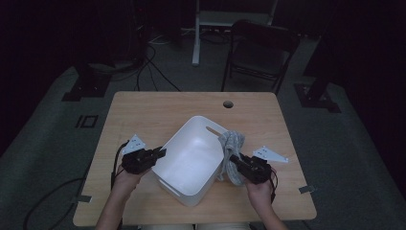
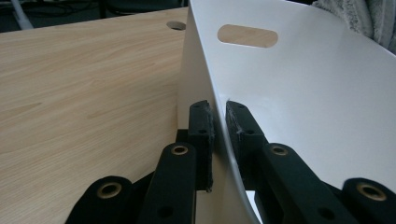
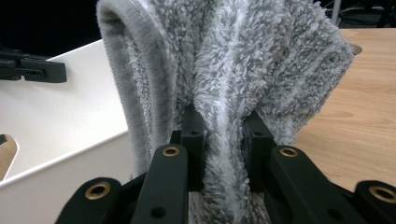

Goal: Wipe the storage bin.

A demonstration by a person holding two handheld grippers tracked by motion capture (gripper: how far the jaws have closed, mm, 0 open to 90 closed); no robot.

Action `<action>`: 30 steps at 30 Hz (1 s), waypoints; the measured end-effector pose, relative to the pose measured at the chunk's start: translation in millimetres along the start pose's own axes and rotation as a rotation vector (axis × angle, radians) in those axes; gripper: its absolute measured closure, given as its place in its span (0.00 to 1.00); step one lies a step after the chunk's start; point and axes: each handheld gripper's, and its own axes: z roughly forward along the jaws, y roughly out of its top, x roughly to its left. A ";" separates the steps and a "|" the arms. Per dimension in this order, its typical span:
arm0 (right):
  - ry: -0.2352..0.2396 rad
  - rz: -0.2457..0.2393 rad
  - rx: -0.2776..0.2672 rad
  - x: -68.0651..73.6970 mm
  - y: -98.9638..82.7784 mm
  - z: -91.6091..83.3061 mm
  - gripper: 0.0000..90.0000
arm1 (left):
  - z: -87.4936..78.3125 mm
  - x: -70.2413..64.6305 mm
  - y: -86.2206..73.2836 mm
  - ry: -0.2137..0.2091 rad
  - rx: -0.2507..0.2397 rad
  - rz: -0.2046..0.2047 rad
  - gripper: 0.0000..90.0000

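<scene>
Black gripper point(image 1: 163, 153), brass rivets, grey plate

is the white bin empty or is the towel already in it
Empty: the white bin shows bare inside, and the grey towel hangs outside its rim, clamped in the right gripper.

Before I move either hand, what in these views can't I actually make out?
- Bin floor, near corner: in the high view the near wall hides it.
- Towel lower end: in the high view the right gripper covers it; in the right gripper view the bottom edge cuts it off.
- Left gripper fingers: small and dark in the high view; the left gripper view shows them pinching the bin wall.
- Room beyond the table: too dark.
</scene>
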 end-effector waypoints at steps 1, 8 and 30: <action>-0.004 -0.008 0.004 0.1 -0.9 0.6 0.84 | 0.1 0.2 -0.1 -0.003 -0.001 -0.002 0.91; -0.022 -0.022 0.023 1.3 -9.2 4.5 0.84 | 0.6 0.2 -0.4 -0.001 -0.006 -0.007 0.90; 0.075 0.076 0.082 0.6 -20.7 11.9 0.84 | 4.6 -5.3 1.8 0.044 0.002 0.001 0.87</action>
